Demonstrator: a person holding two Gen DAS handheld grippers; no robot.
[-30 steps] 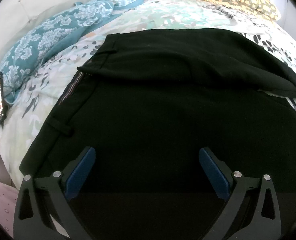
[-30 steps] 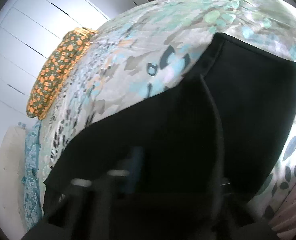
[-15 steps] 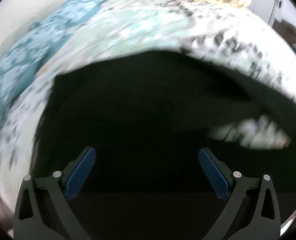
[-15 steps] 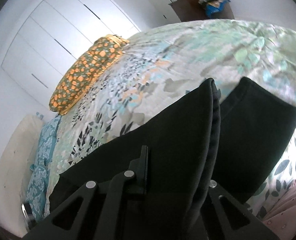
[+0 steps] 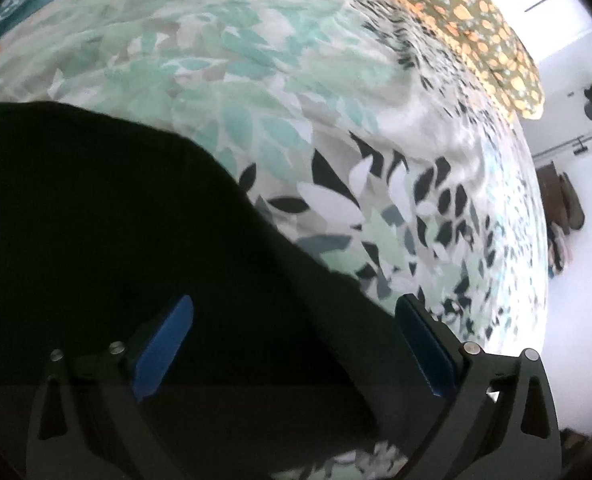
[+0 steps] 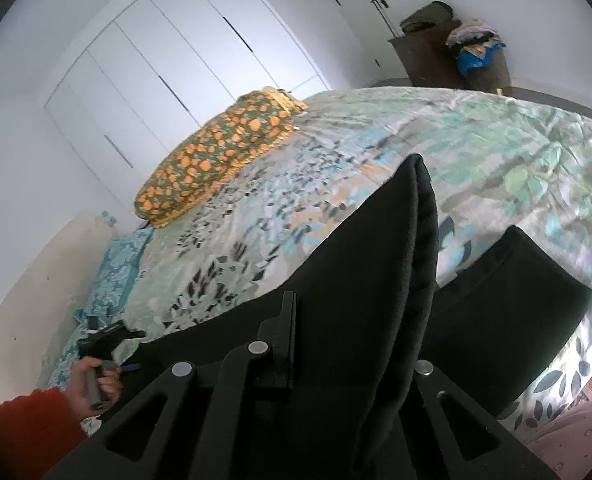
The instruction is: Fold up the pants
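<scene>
A leaf-patterned bedspread (image 6: 496, 148) in green, white and black covers the bed, with an orange-spotted pillow (image 6: 219, 156) at its far edge, a teal floral pillow (image 6: 111, 276) by the pale headboard (image 6: 31, 288), white wardrobe doors (image 6: 167, 60) behind, and a dark cabinet (image 6: 448, 60) stacked with clothes.

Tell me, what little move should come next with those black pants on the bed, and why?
Probably carry the lifted fold across. The right gripper is shut on the pants, raising an edge, while the left gripper hangs open, its jaws having just closed a little, gripping nothing.
</scene>
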